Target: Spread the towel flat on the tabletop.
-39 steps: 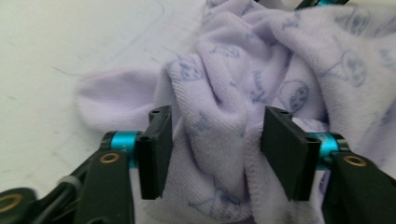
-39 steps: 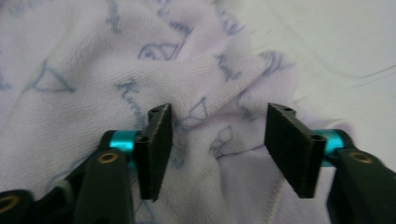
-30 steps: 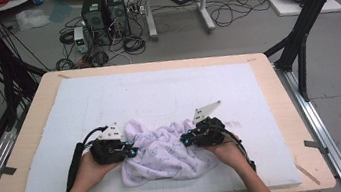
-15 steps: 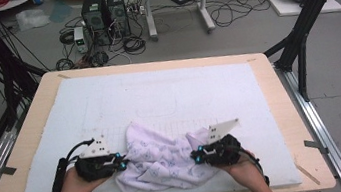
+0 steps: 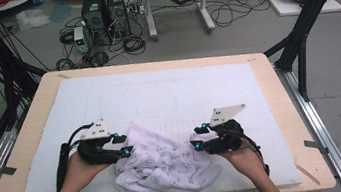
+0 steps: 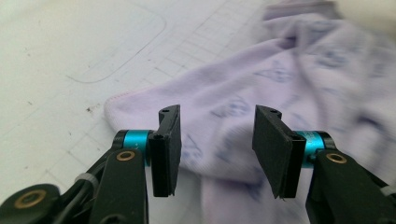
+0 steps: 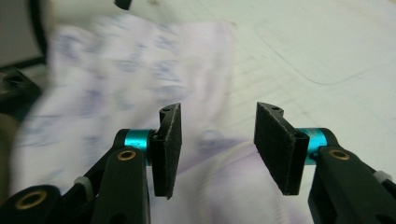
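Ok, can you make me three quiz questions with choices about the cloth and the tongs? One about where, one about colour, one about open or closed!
1. Where does the cloth lie?
A. on the floor by the computers
B. on the white mat, near the person's edge of the table
C. hanging off the table's far edge

2. What colour is the cloth?
A. pale lilac with small blue prints
B. bright red
C. plain black

3. How do the left tongs and the right tongs stand?
A. both shut on the cloth
B. one shut, one open
C. both open, pads off the cloth

Answers: 1 B, the high view shows it crumpled on the mat between the two hands. 2 A, both gripper views show lilac fabric with blue marks. 3 C, each gripper view shows a clear gap between the pads; the jaws have just been opening.
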`<state>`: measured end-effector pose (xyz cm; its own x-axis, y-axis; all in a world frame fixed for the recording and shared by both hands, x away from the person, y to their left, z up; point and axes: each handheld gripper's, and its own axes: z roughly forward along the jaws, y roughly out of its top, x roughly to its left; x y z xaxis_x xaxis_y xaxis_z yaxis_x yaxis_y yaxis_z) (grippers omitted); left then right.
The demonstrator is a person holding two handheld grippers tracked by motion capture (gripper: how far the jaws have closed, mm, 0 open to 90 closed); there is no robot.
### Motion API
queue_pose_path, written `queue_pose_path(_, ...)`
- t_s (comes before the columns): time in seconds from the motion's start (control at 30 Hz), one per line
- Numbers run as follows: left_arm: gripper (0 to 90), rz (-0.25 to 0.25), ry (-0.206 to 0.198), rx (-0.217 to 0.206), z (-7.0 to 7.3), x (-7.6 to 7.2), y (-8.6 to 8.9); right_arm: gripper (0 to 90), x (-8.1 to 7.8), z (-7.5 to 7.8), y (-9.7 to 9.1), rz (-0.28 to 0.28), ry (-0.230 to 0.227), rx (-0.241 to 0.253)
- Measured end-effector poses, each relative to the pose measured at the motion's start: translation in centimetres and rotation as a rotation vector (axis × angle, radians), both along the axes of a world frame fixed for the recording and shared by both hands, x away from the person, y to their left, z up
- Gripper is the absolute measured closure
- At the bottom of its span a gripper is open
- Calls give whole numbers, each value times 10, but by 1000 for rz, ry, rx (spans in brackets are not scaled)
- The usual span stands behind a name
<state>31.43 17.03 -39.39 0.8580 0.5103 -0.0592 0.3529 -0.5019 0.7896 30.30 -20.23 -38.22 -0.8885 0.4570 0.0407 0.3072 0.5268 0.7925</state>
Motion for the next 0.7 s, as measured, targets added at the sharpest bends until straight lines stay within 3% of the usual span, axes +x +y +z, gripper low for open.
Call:
queue_pose_path(0.03, 518, 0, 0, 0, 0, 0, 0, 509, 0, 0, 0, 0, 0, 0)
queue_pose_path(0.07, 518, 16, 8, 28, -7, 8, -6, 504, 5, -4, 3, -2, 5, -20)
queue_pose_path(0.1, 518, 33, 17, 52, -14, 14, -10, 501, 13, -11, 8, -3, 31, -53)
queue_pose_path(0.13, 523, 44, 35, 80, -20, 20, -13, 530, 23, -24, 14, 4, 87, -116)
queue_pose_path(0.17, 539, 65, 84, 130, -31, 29, -16, 598, 27, -30, 15, 15, 130, -123)
queue_pose_path(0.2, 592, 58, 112, 143, -36, 32, -17, 690, 29, -33, 16, 26, 157, -130)
queue_pose_path(0.23, 650, 58, 112, 143, -36, 32, -17, 690, 29, -33, 16, 26, 157, -130)
queue_pose_path(0.27, 727, 62, 102, 134, -38, 32, -17, 825, 31, -39, 16, 67, 190, -146)
queue_pose_path(0.3, 815, 57, 90, 144, -37, 32, -17, 852, 31, -38, 16, 77, 193, -146)
queue_pose_path(0.37, 840, 42, 82, 155, -36, 30, -18, 859, 32, -38, 16, 84, 187, -139)
queue_pose_path(0.43, 864, 55, 72, 158, -33, 29, -16, 864, 35, -32, 16, 73, 168, -124)
queue_pose_path(0.5, 868, 78, 38, 149, -27, 28, -11, 866, 39, -22, 17, 58, 136, -106)
queue_pose_path(0.53, 869, 113, 13, 116, -18, 27, -4, 866, 42, -6, 17, 44, 82, -96)
queue_pose_path(0.57, 870, 113, 13, 116, -18, 27, -4, 866, 43, 1, 16, 36, 57, -83)
queue_pose_path(0.6, 870, 128, -10, 105, -11, 27, 0, 866, 43, 12, 15, 26, 33, -62)
queue_pose_path(0.63, 870, 149, -40, 83, -3, 25, 4, 866, 43, 12, 15, 26, 33, -62)
queue_pose_path(0.67, 870, 188, -101, 32, 14, 22, 14, 866, 43, 36, 10, 9, -55, -34)
queue_pose_path(0.7, 870, 188, -101, 32, 14, 22, 14, 866, 43, 36, 10, 9, -55, -34)
